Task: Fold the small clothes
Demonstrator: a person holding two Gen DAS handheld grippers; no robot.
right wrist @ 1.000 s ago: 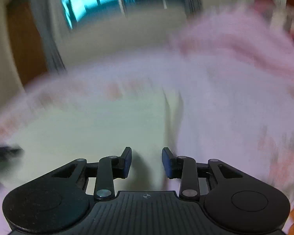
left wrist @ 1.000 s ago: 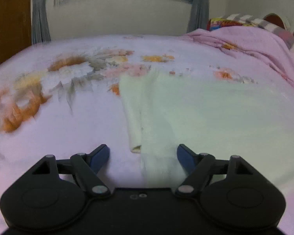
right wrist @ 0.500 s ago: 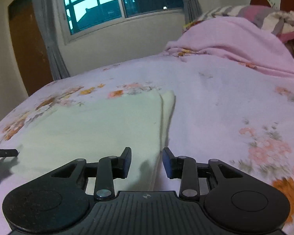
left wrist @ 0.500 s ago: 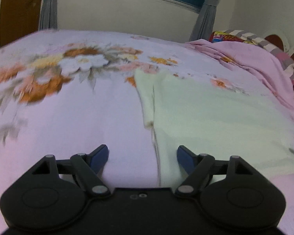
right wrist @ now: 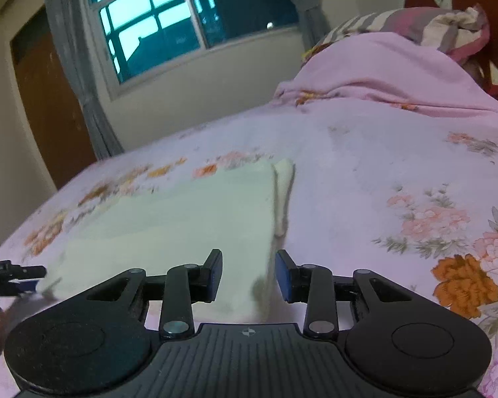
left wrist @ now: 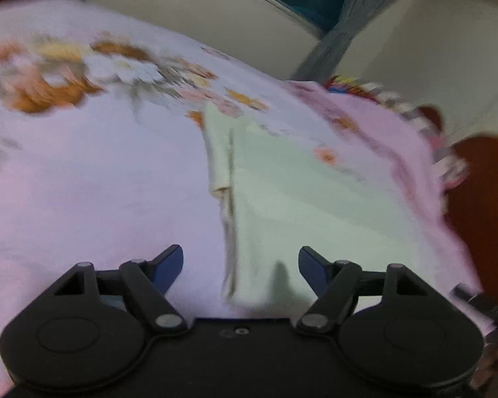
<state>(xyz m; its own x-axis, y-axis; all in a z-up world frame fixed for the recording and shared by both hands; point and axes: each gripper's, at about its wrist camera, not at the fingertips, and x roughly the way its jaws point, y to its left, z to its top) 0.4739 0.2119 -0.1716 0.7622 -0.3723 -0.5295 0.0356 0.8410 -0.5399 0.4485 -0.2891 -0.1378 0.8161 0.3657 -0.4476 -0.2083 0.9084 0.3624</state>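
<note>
A pale green garment (left wrist: 298, 199) lies flat on the flowered pink bedsheet (left wrist: 99, 182), with a sleeve folded in along its left edge. My left gripper (left wrist: 240, 265) hovers open and wide over the garment's near left corner, nothing between its blue pads. In the right wrist view the same garment (right wrist: 169, 219) shows its right edge with a folded sleeve. My right gripper (right wrist: 249, 275) stands over the near right corner, its jaws partly apart and gripping nothing. The left gripper's tip (right wrist: 13, 275) shows at the far left.
A bunched pink quilt (right wrist: 381, 76) and a striped pillow (right wrist: 431, 30) lie at the head of the bed, by a dark red headboard (left wrist: 481, 192). A window (right wrist: 169, 23) with grey curtains and a brown door (right wrist: 49, 106) stand beyond the bed.
Both grippers have drawn back toward the garment's near corners. The left wrist view has tilted and blurred. The garment has stayed flat, and neither gripper's opening has visibly changed.
</note>
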